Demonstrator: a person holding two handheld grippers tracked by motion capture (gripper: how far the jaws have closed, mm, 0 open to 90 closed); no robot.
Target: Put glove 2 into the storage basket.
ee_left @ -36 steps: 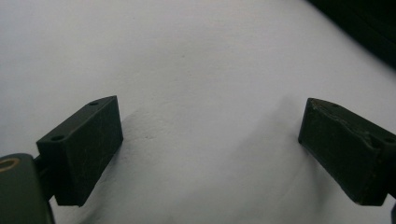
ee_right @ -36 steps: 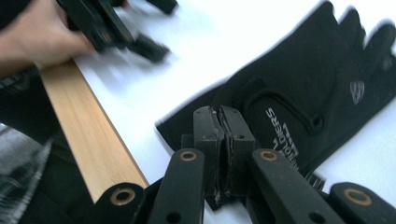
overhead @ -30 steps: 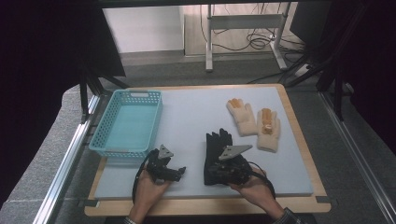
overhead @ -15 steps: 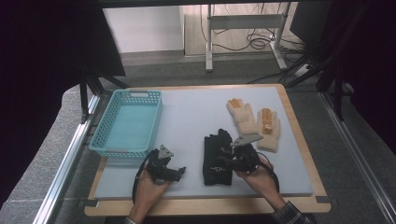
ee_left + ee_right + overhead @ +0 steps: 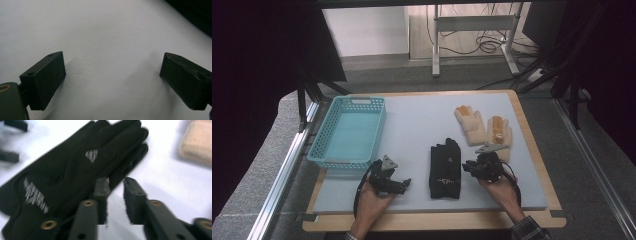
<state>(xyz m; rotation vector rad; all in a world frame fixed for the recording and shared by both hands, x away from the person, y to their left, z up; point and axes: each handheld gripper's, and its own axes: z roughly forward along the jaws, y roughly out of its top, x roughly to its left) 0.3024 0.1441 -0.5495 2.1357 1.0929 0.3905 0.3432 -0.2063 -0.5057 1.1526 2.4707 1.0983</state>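
A pair of black gloves (image 5: 446,170) lies flat on the pale table mat (image 5: 412,125), fingers pointing away from me. In the right gripper view the black glove (image 5: 65,170) shows grey printed marks. My right gripper (image 5: 469,167) sits just right of it, low over the mat. Its jaws (image 5: 116,183) have just been closing and stand a narrow gap apart, with nothing between them; one jaw is by the glove's edge. My left gripper (image 5: 403,184) rests left of the gloves. Its jaws (image 5: 112,65) are wide open over bare mat.
Two cream knitted gloves (image 5: 472,122) (image 5: 499,131) lie at the back right, just beyond my right gripper; one shows as a cream glove (image 5: 196,142) in the right gripper view. A light blue plastic basket (image 5: 349,160) stands at the left. A wooden rim (image 5: 532,145) frames the mat.
My right gripper has moved to the right, from over the black gloves to the mat beside them. The left gripper has stayed put.
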